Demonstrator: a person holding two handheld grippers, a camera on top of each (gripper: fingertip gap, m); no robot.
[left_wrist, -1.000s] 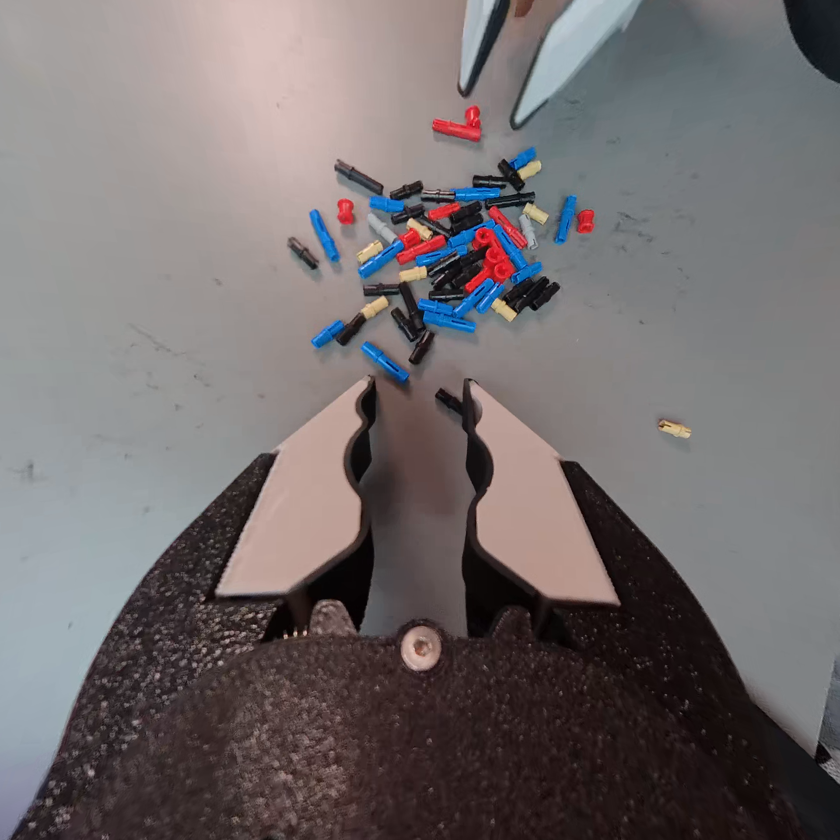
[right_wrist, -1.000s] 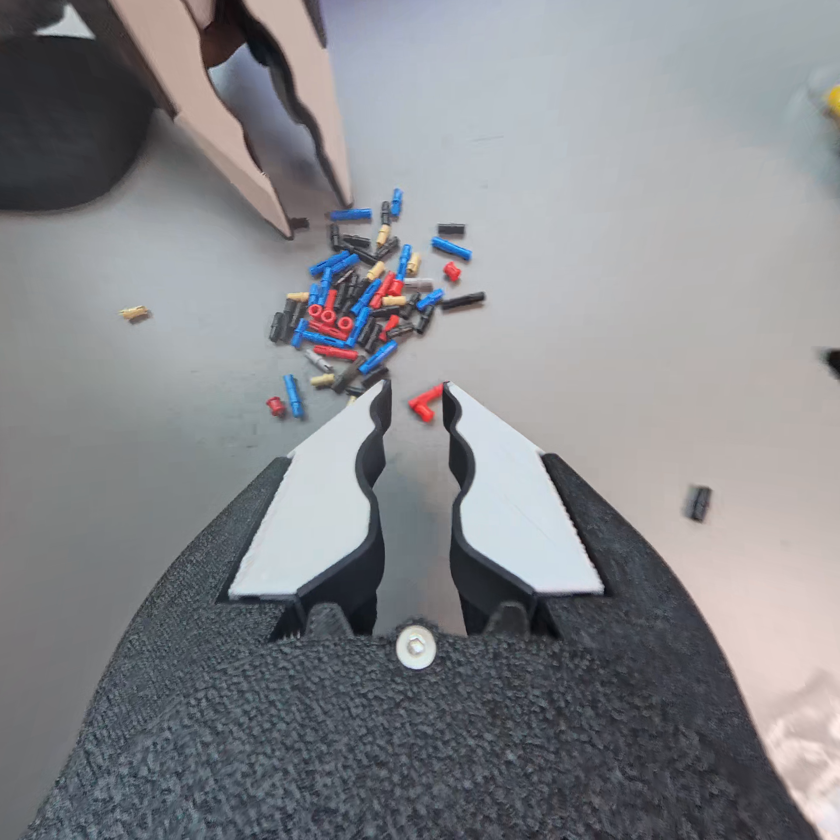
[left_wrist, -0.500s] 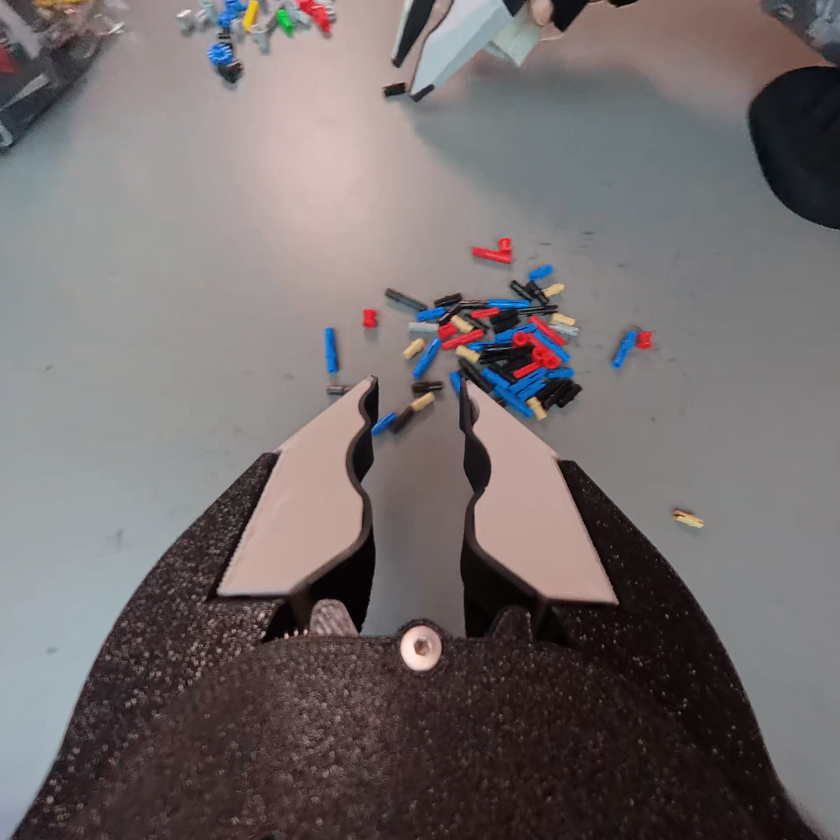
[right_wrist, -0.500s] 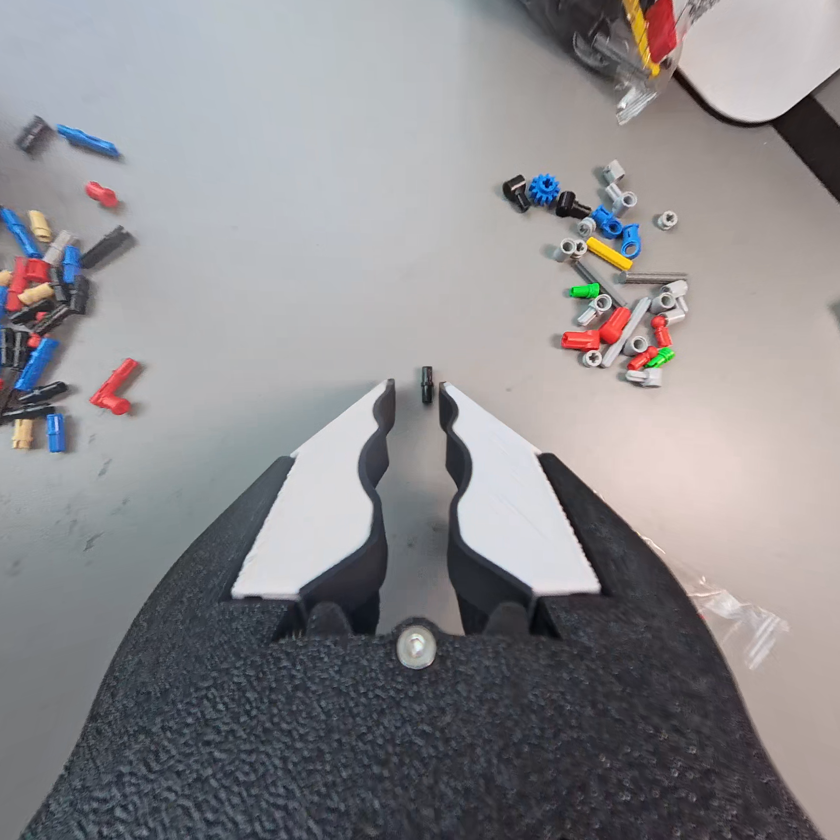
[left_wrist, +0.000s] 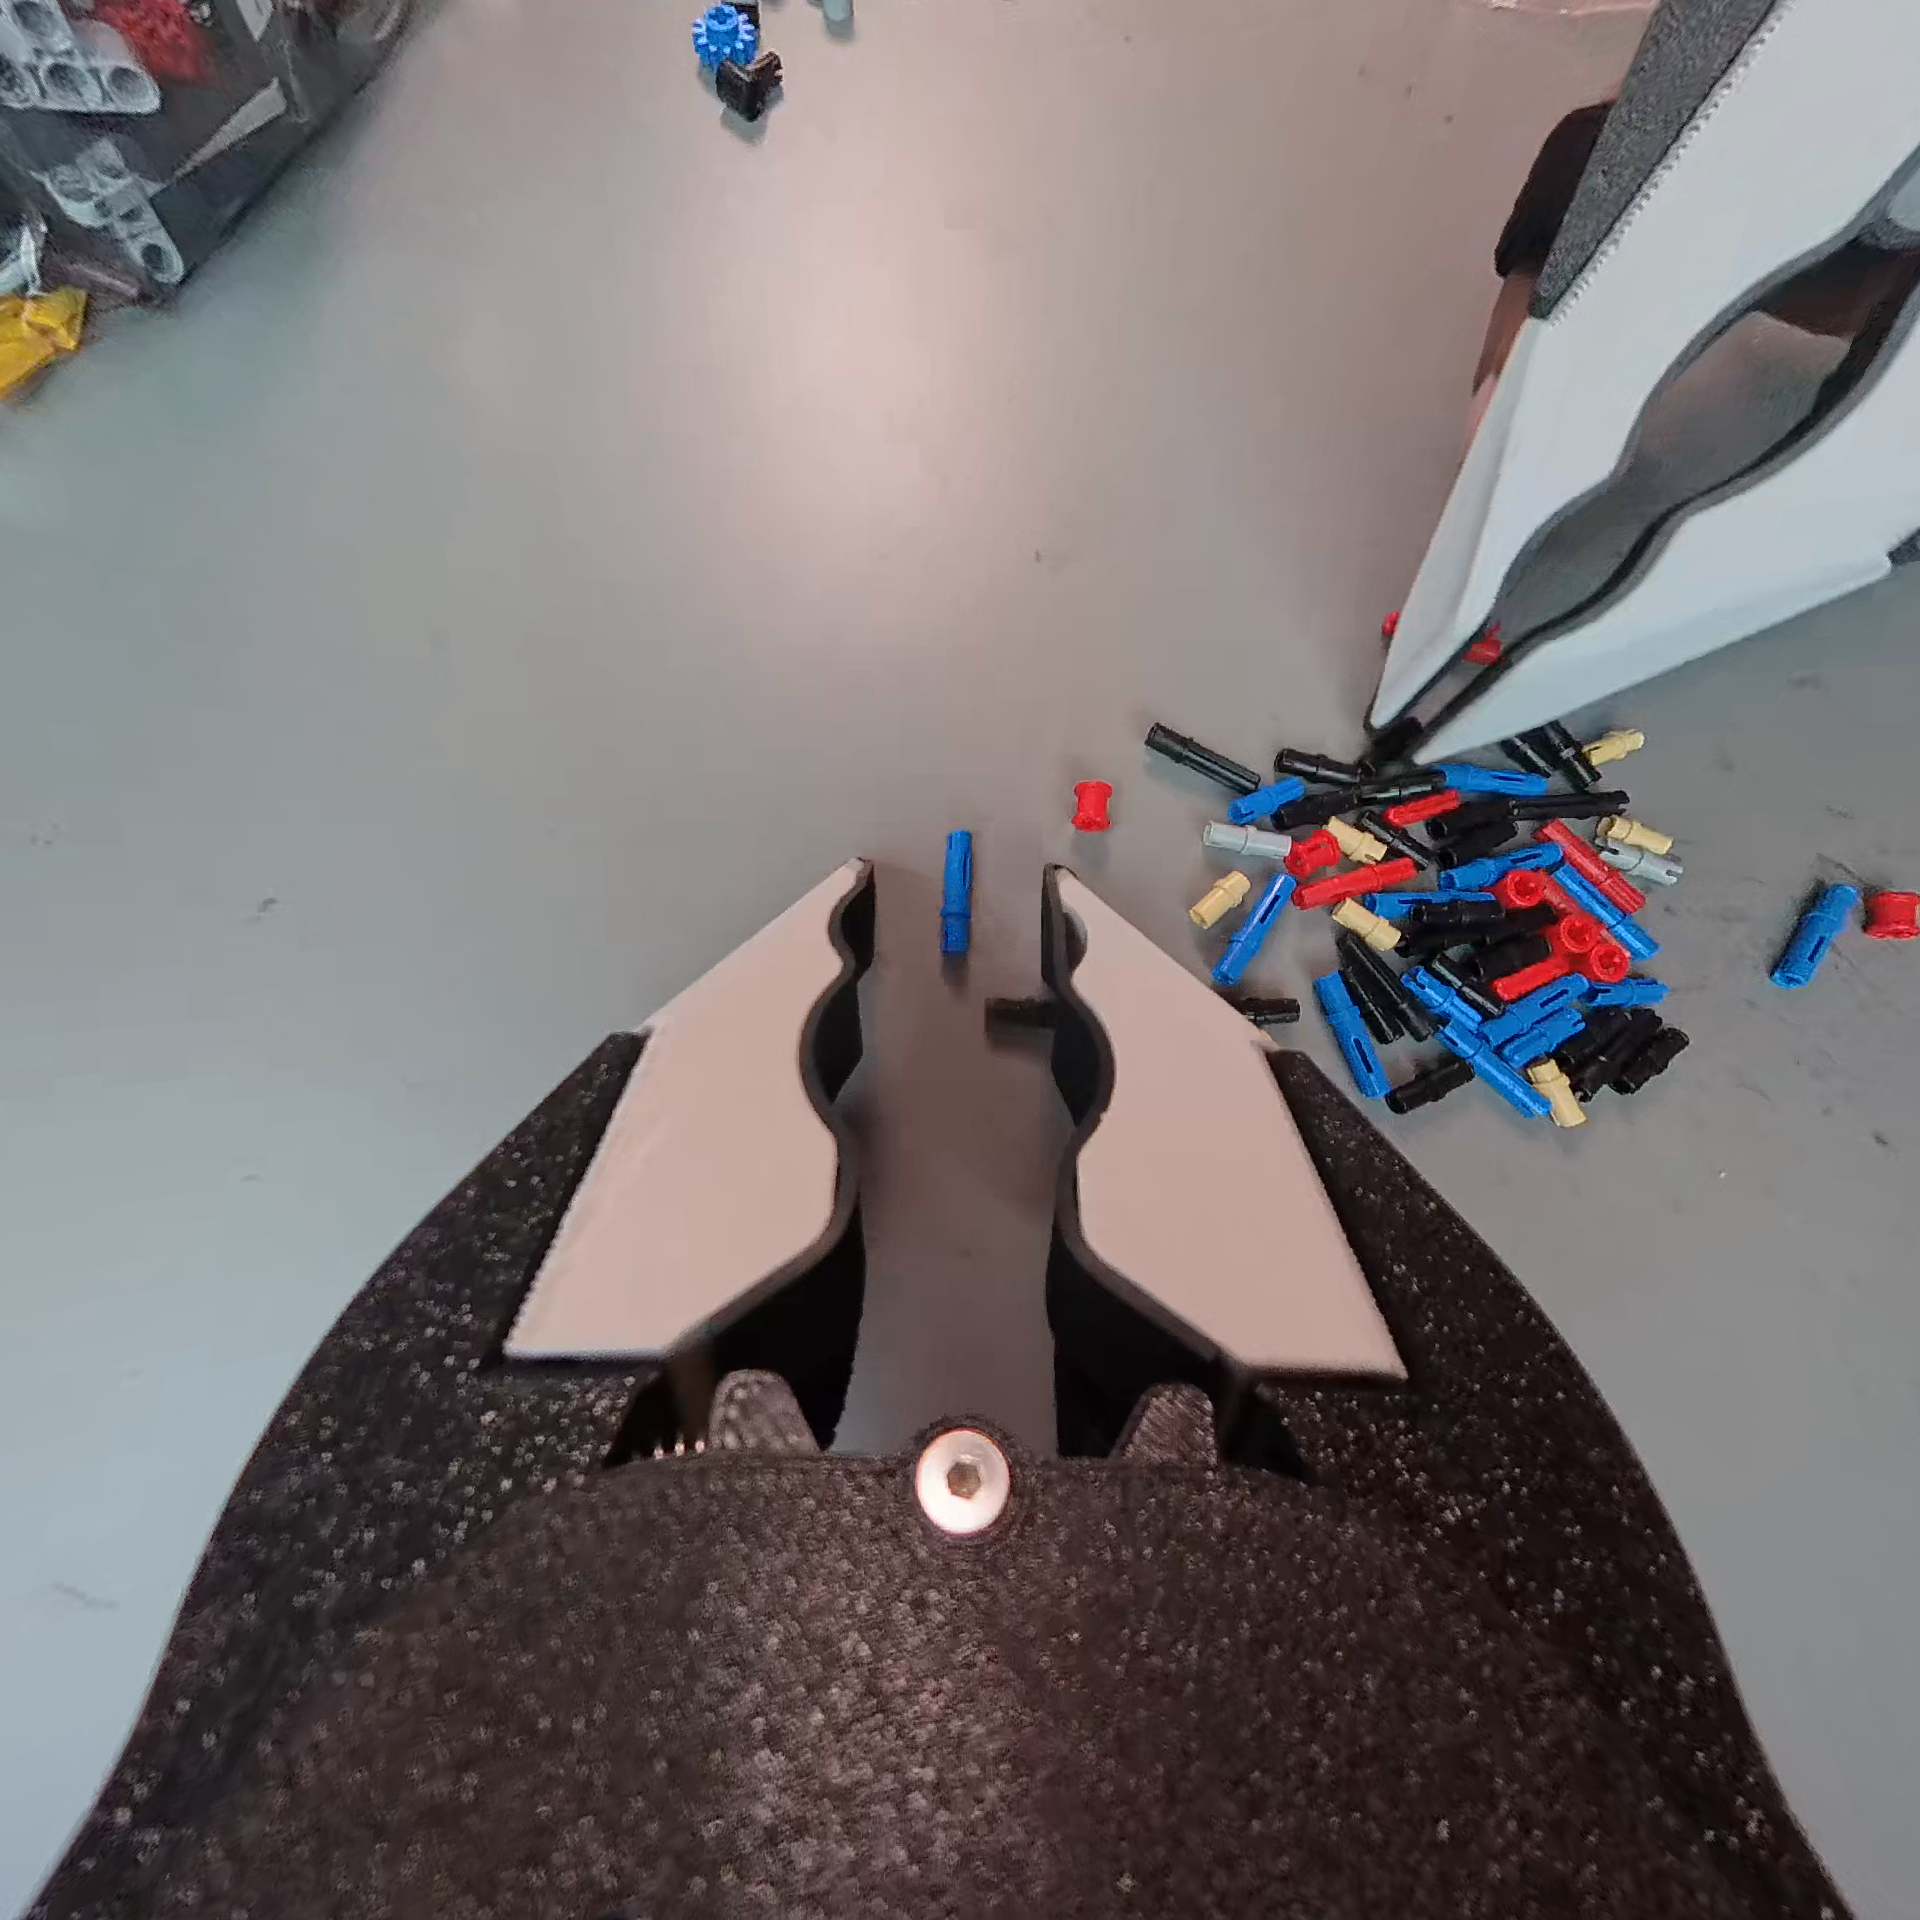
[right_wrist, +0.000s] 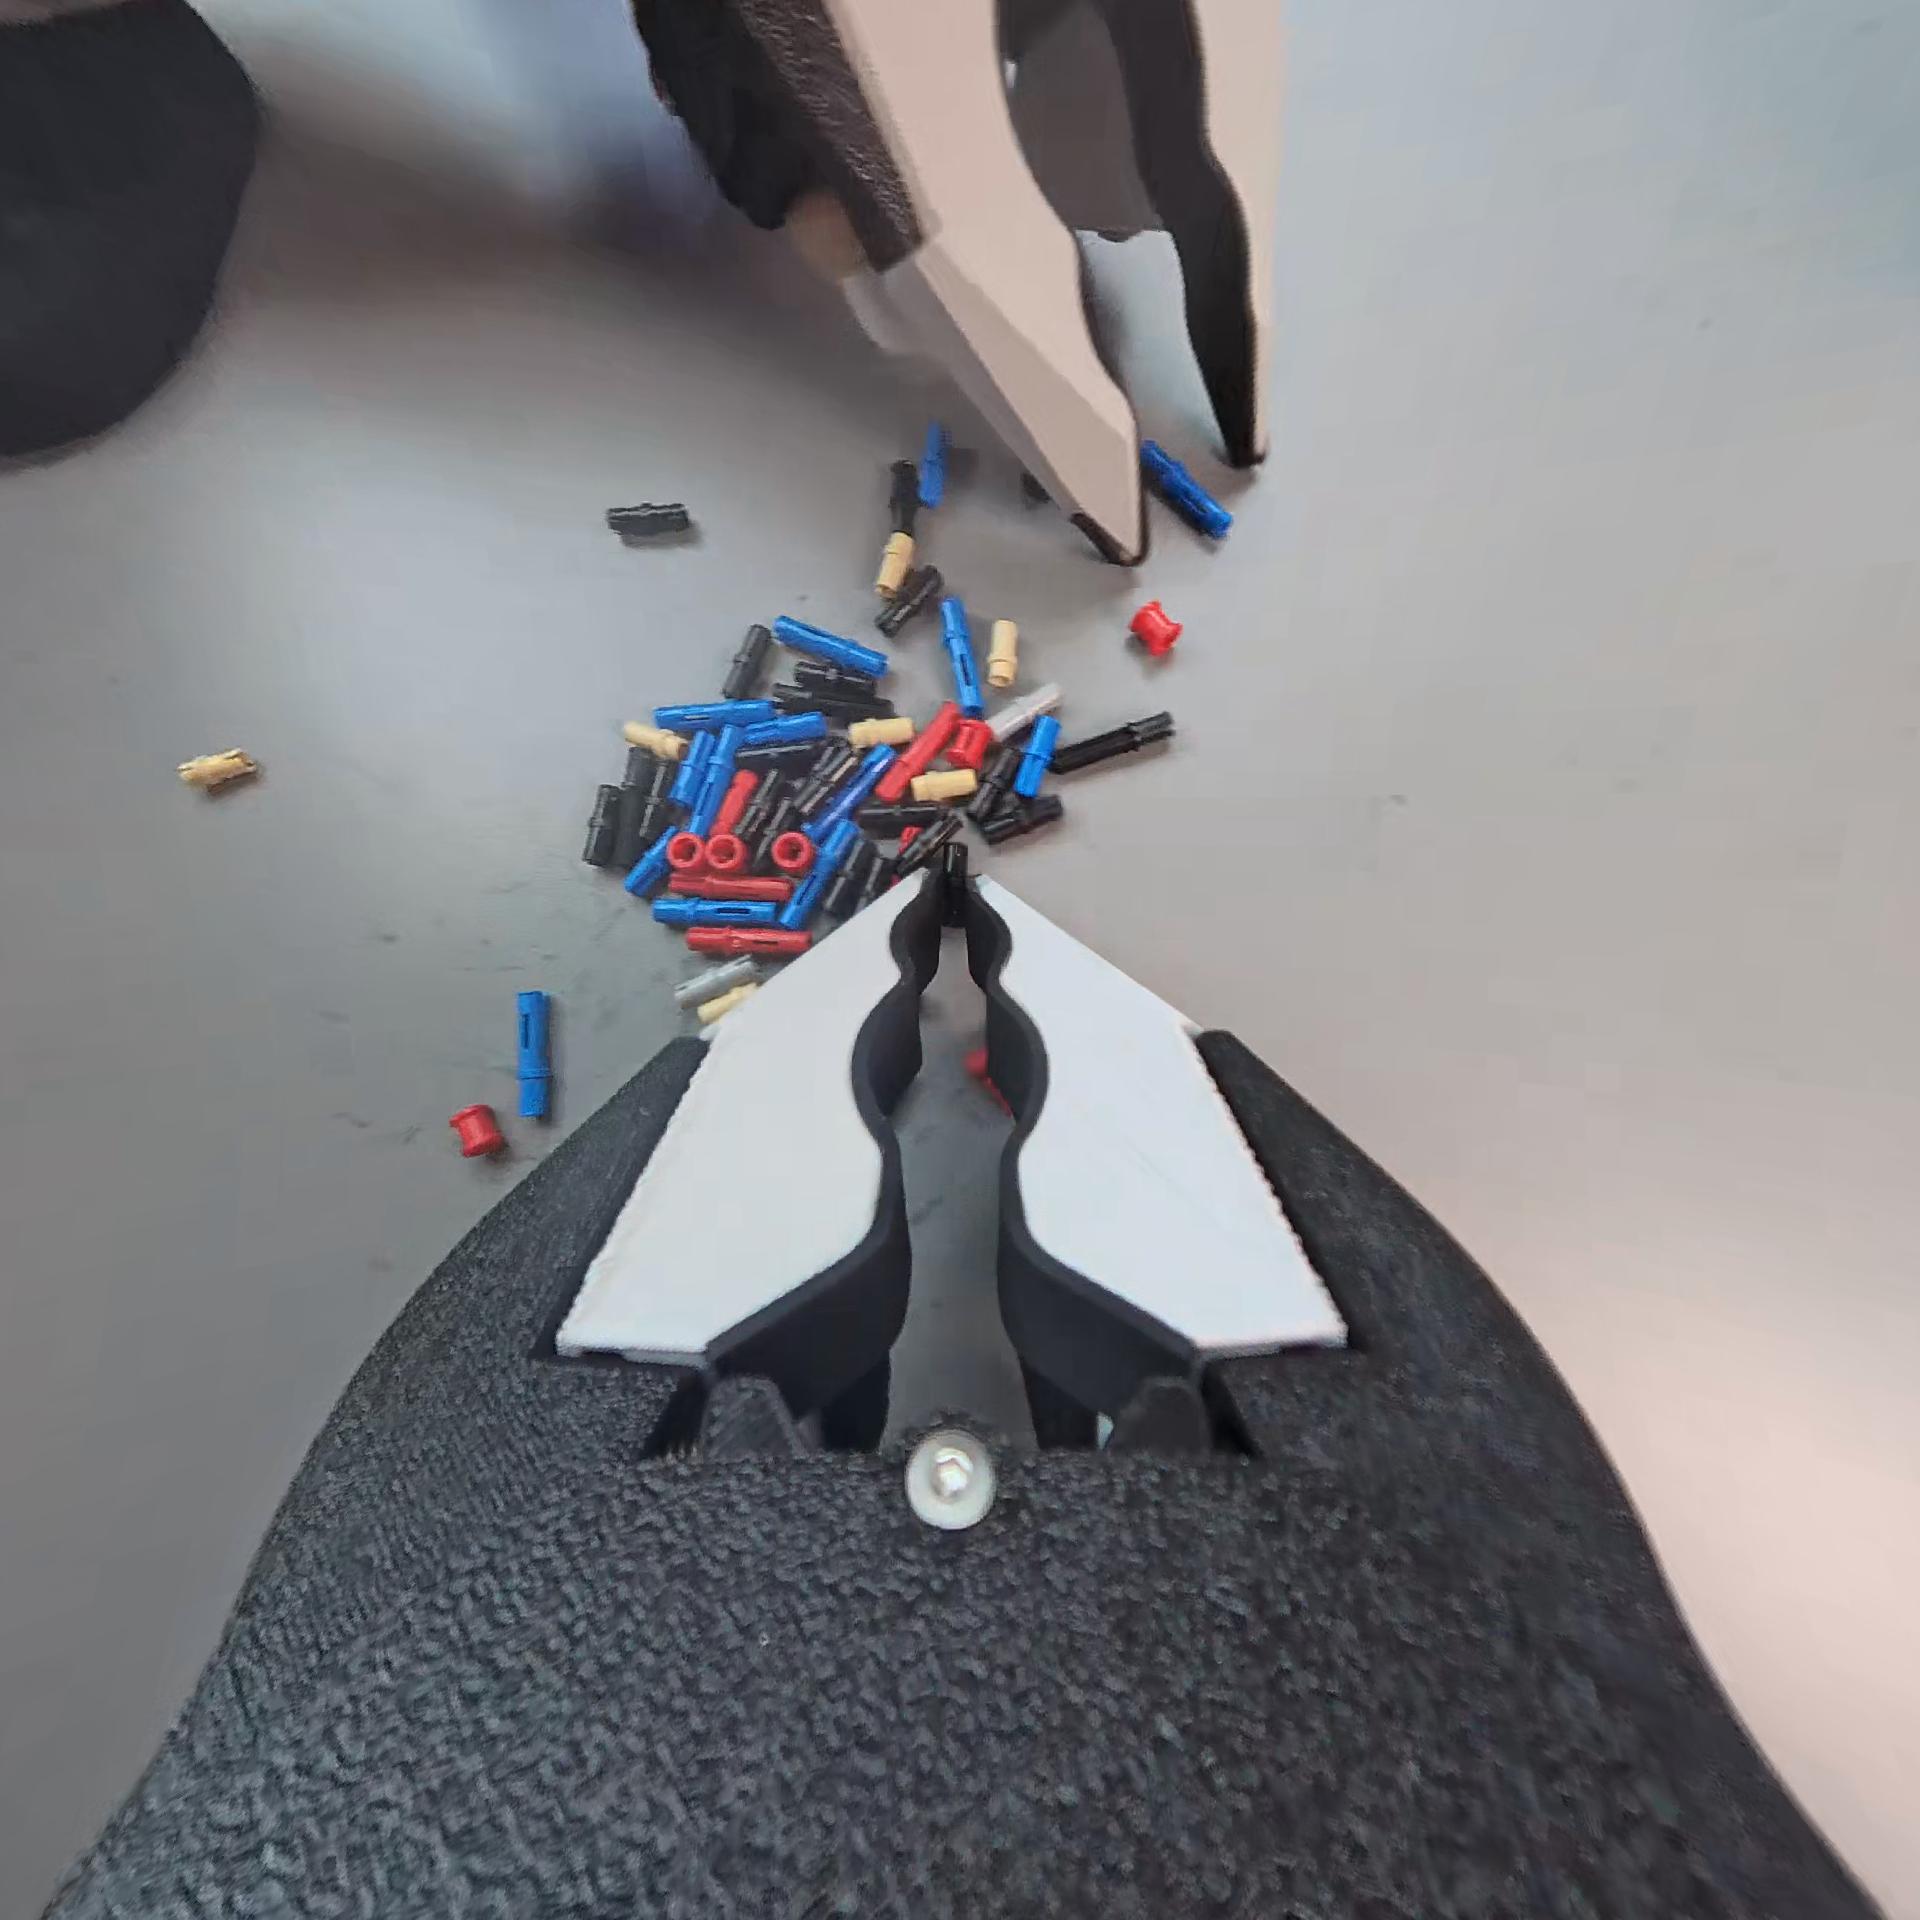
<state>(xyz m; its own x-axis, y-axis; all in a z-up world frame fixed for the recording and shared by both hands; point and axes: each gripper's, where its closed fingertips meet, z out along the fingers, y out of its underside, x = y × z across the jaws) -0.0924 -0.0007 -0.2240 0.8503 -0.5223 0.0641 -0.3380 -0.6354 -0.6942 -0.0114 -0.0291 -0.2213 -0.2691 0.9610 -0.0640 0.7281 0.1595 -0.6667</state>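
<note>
A pile of small blue, black, red and tan plastic pins (left_wrist: 1455, 914) lies on the grey table; it also shows in the right wrist view (right_wrist: 810, 790). My left gripper (left_wrist: 958, 873) is open, low over the table just left of the pile. A single blue pin (left_wrist: 956, 904) lies between its tips, and a black pin (left_wrist: 1013, 1010) lies against its right finger. My right gripper (right_wrist: 951, 883) is shut on a small black pin (right_wrist: 951, 868) at the pile's near edge. It also shows in the left wrist view (left_wrist: 1397, 727). The left gripper (right_wrist: 1179, 504) straddles the blue pin (right_wrist: 1184, 488).
A blue gear (left_wrist: 715, 36) and a black piece (left_wrist: 750, 88) lie at the far edge. A dark box with grey parts (left_wrist: 94, 156) stands far left. Loose pieces: a tan pin (right_wrist: 216, 769), a blue pin (right_wrist: 532, 1049) and a red bush (right_wrist: 476, 1130). My hands' fingertips stand some 9 centimetres from each other. My left tips are about 15 centimetres from the red bush (right_wrist: 476, 1130), my right tips only 10 centimetres.
The right gripper has shut on the lone black pin and carried it from the open table to the pile's edge. The left gripper has moved left, to around the single blue pin.
</note>
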